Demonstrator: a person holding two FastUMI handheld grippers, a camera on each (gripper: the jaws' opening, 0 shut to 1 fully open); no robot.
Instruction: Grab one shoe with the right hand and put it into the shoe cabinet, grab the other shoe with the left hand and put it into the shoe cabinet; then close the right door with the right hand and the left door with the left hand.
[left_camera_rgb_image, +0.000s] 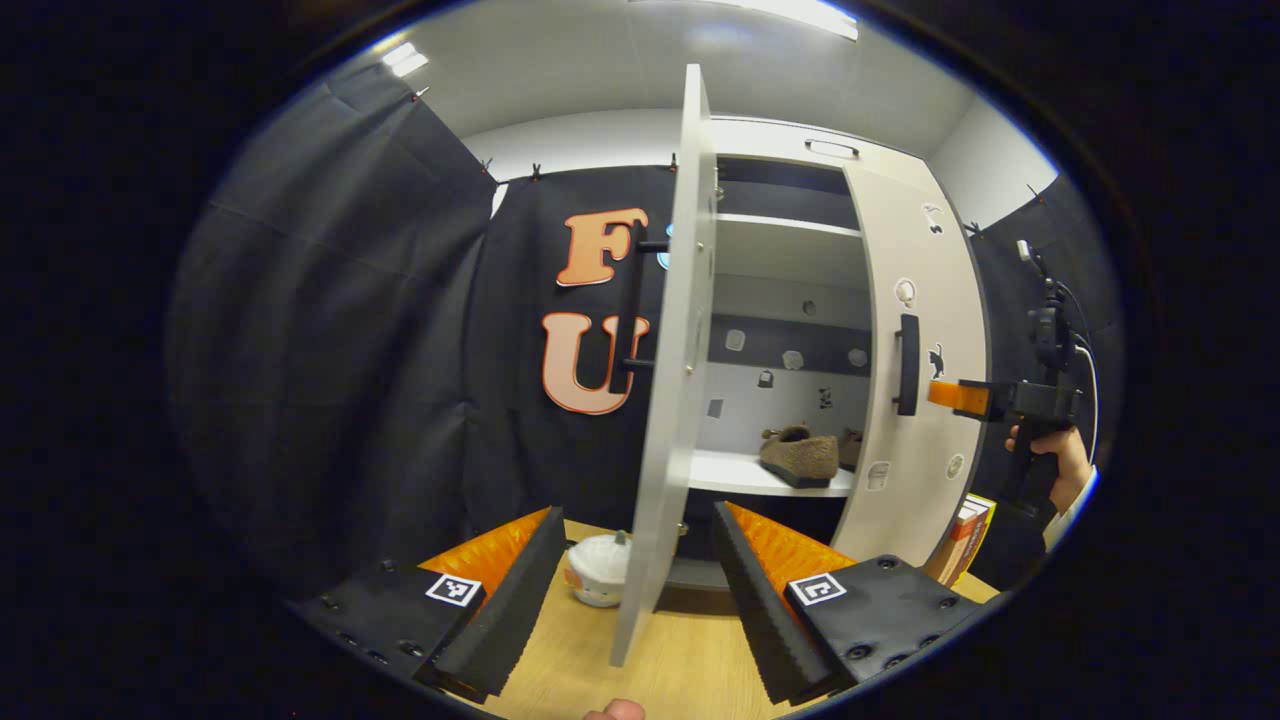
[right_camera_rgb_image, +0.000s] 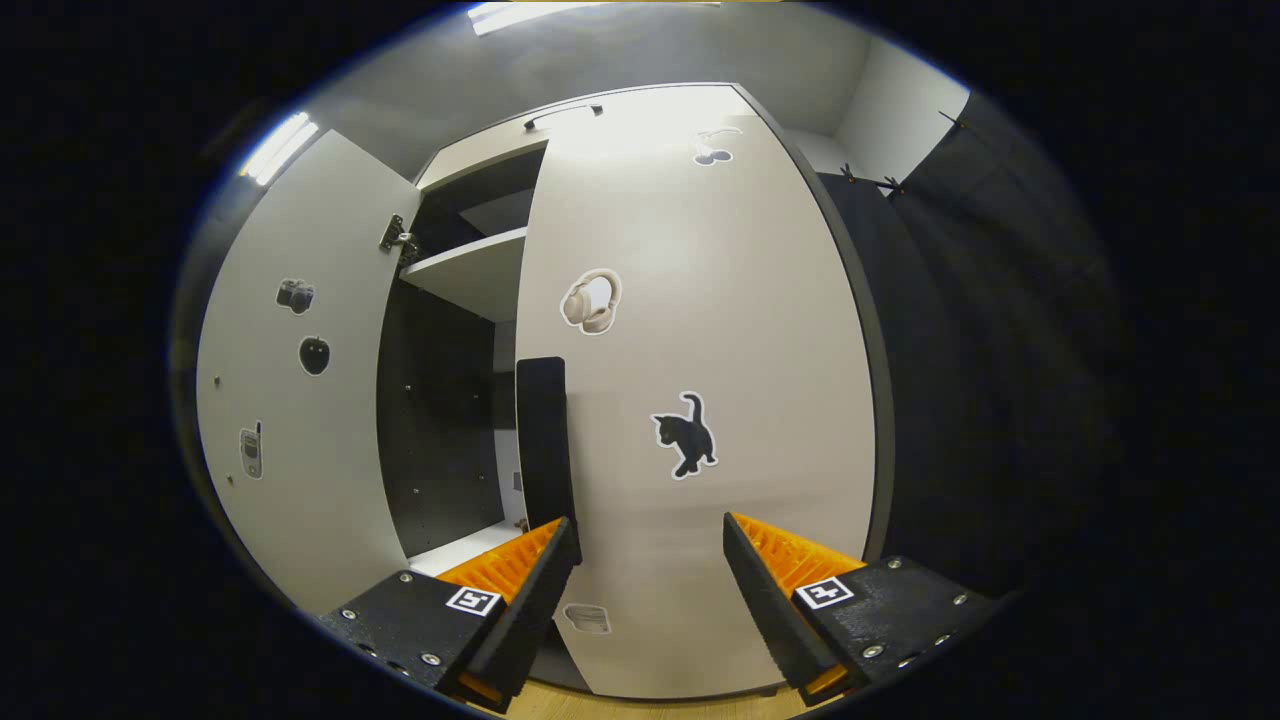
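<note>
the shoe cabinet (left_camera_rgb_image: 780, 140) stands ahead of both tools, its right door (right_camera_rgb_image: 700, 350) just before the wide-open, empty right gripper (right_camera_rgb_image: 648, 545), its left door (left_camera_rgb_image: 672, 380) edge-on between the fingers of the wide-open, empty left gripper (left_camera_rgb_image: 632, 540), and two shoes (left_camera_rgb_image: 800, 455) on the shelf inside.

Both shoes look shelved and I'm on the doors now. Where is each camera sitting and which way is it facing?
Left gripper view: rides the left hand-held gripper, facing the left door's edge and the shoes inside; a hand holds the right hand-held gripper at the right door.
Right gripper view: rides the right hand-held gripper, close against the right door, beside its handle.
Shared: both doors, cabinet shelf.
</note>
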